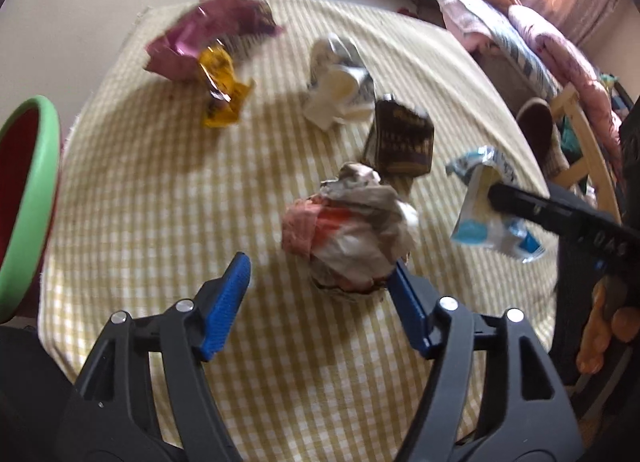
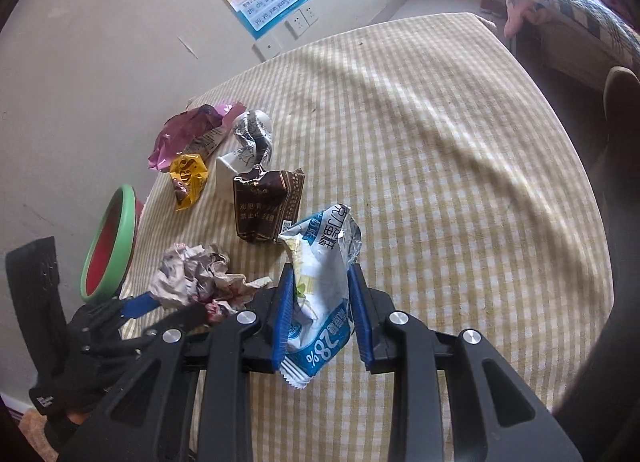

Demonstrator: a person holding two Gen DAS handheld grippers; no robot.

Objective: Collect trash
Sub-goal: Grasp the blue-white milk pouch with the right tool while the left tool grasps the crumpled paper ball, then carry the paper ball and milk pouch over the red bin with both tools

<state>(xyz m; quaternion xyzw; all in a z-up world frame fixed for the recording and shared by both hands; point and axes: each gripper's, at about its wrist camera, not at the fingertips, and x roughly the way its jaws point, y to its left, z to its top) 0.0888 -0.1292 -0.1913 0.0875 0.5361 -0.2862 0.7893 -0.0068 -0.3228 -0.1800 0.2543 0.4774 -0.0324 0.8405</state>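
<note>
Right claw [image 2: 320, 314] pinches a blue-and-white wrapper [image 2: 320, 282] at its middle, above the checked bench [image 2: 440, 181]. Left claw [image 1: 320, 290] stands wide open around a crumpled paper ball [image 1: 352, 229], not yet gripping. Both look light, soft and crushable; the ball wants a hold across its bulk.

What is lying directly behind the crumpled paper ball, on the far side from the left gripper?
Behind the crumpled paper ball stands a dark brown packet, close against its far edge. Further back lies a white crushed carton. Whether ball and packet touch is hidden by the ball.
</note>
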